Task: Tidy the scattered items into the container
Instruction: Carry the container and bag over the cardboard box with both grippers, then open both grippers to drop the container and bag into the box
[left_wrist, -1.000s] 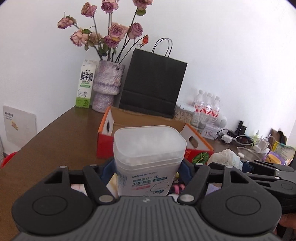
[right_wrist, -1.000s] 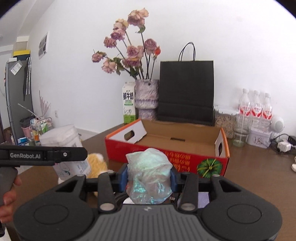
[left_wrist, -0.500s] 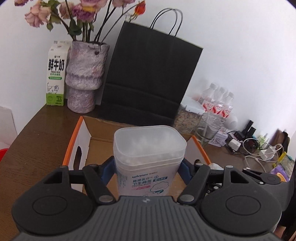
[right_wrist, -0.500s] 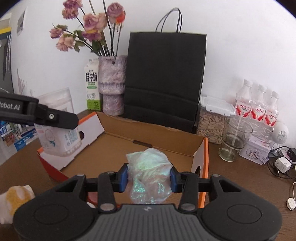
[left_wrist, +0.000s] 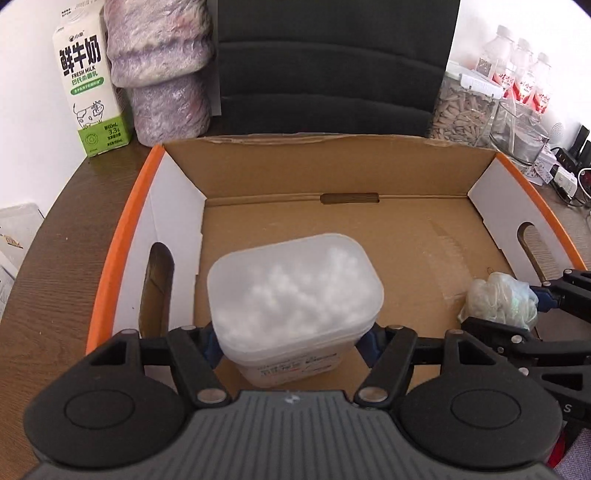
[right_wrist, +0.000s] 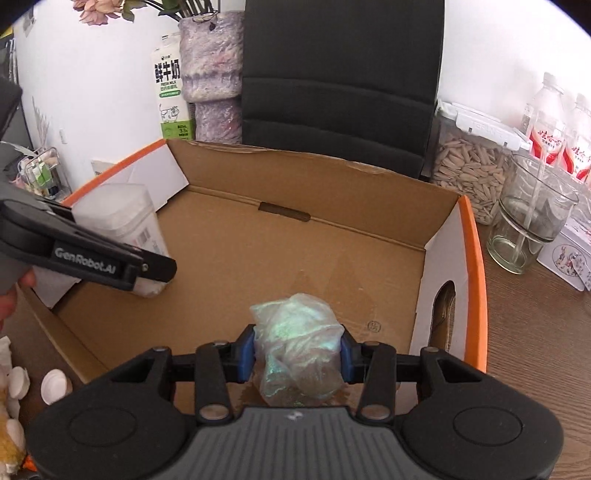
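Box: we see the cardboard box (left_wrist: 351, 229) filling the middle of both views; its floor is bare, so by our reading nothing has been set down in it yet.
Tub: the frosted tub (left_wrist: 295, 291) of cotton balls sits at lower centre of the left wrist view, above the left half of the box floor; whether its base touches the cardboard we cannot tell.
Left gripper: the left gripper (left_wrist: 291, 343) has its jaws clenched on the tub's two sides, the blue pads pressed to the plastic; in the right wrist view it enters from the left edge.
Bag: the crumpled shiny bag (right_wrist: 297, 347) is at lower centre of the right wrist view, over the right half of the box and near the wall with the handle slot.
Right gripper: the right gripper (right_wrist: 297, 356) grasps the bag, its pads squeezing the plastic from both sides.
Pose: we judge both grippers tilted steeply down into the box, side by side but apart.
Left to do: release both loads; then the small white pieces (right_wrist: 55, 386) and a yellow fuzzy thing (right_wrist: 11, 443) on the counter (right_wrist: 532, 332), lower left of the right wrist view, outside the box.
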